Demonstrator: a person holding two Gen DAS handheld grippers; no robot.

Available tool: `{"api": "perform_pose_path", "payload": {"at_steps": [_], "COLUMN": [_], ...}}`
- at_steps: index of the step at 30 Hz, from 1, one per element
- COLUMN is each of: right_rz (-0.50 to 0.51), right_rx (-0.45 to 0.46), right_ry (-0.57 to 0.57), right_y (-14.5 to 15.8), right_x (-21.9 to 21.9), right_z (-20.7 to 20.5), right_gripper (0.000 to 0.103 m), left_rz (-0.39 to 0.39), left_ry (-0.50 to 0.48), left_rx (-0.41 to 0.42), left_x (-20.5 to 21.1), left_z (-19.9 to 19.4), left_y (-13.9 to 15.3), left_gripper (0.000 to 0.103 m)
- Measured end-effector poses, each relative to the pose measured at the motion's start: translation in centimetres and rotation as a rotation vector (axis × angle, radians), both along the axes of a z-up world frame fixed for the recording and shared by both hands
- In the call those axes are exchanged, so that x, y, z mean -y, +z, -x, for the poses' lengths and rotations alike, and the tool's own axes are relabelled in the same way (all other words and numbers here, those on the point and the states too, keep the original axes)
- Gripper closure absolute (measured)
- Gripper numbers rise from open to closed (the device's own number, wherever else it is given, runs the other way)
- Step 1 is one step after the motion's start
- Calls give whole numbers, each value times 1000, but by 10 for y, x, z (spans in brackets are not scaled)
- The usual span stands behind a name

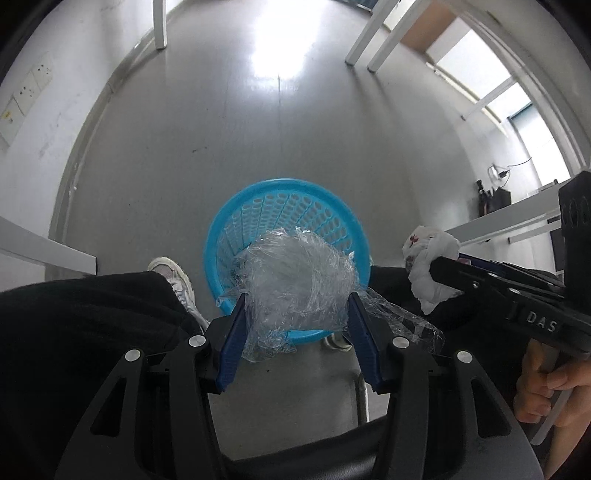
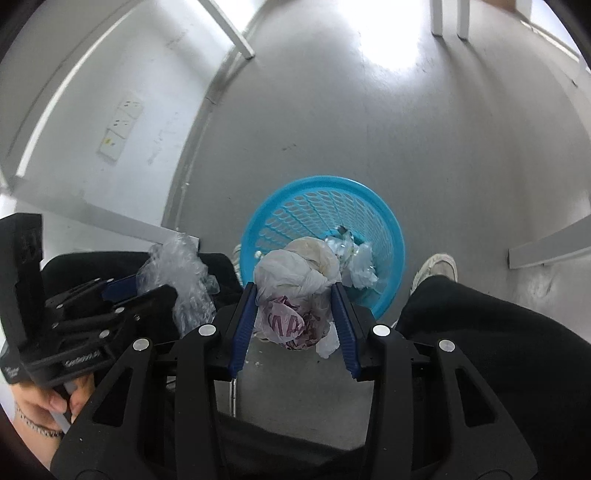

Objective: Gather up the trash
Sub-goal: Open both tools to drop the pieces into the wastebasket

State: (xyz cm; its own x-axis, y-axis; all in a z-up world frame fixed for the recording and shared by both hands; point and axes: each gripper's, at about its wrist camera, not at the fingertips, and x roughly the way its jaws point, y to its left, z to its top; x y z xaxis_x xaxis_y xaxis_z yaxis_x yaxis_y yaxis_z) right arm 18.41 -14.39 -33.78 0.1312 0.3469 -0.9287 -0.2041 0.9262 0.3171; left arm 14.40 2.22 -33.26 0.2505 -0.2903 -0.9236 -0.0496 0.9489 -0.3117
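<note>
A blue perforated plastic basket (image 1: 229, 236) stands on the grey floor; it also shows in the right wrist view (image 2: 384, 221) with several bits of crumpled trash inside. My left gripper (image 1: 297, 299) is shut on a wad of clear plastic film (image 1: 295, 280) held above the basket's near rim. My right gripper (image 2: 295, 291) is shut on a crumpled white plastic bag with red print (image 2: 291, 295), also above the near rim. The right gripper with its bag (image 1: 430, 258) shows at the right of the left wrist view. The left gripper with the film (image 2: 181, 273) shows at the left of the right wrist view.
The person's black-trousered legs (image 1: 85, 332) and white shoes (image 2: 439, 266) flank the basket. White table legs (image 1: 160, 26) stand at the back. White desk edges (image 1: 48, 251) run on either side. A wall with sockets (image 2: 122, 125) is at the left.
</note>
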Motion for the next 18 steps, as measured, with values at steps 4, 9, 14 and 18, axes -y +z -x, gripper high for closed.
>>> {"api": "perform_pose_path", "payload": {"at_steps": [4, 9, 14, 18], "right_rz": [24, 53, 100, 112], "right_rx": [-38, -86, -147, -183], "right_ry": [-17, -22, -53, -79], "right_y": [-20, -41, -74, -92], "right_x": [-1, -6, -10, -7], "right_z": [-16, -32, -51, -62], "right_gripper": [64, 64, 64, 63], "left_rz": [-42, -83, -141, -204], "left_ry": [-22, -39, -78, -110], "left_rx": [-28, -71, -118, -151], "left_x": [5, 8, 18, 24], "left_z": [-16, -35, -49, -53], "left_y": [-13, -33, -54, -69], "left_gripper": [52, 51, 51, 51]}}
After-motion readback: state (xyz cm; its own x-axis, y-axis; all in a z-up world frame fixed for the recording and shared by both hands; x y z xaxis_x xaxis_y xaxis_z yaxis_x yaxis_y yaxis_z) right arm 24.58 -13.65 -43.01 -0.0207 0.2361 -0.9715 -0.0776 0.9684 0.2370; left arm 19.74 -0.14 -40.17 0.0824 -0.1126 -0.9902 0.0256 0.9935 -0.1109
